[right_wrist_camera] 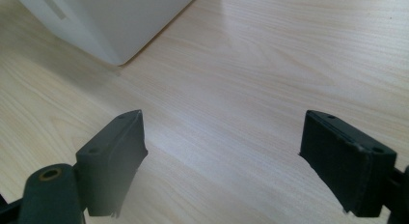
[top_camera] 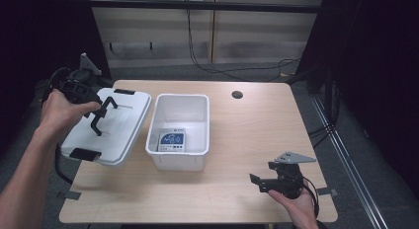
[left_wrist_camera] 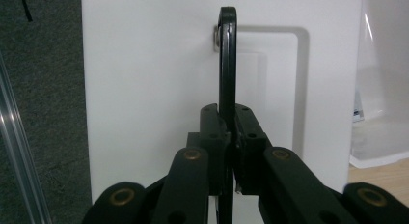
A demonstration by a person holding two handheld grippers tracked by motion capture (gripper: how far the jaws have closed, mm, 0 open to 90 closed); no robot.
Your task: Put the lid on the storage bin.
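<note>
High view: left gripper (top_camera: 99, 115) pinches the lid's handle (top_camera: 104, 112) near the table's left edge; the tilted lid (top_camera: 123, 125) could swing loose.

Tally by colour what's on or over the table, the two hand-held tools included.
White: 2, the lid and the bin
Blue and white: 1, the packet in the bin
Black: 2, the left tool shut on the lid's handle, and the right tool, open over the table
Total: 5
</note>
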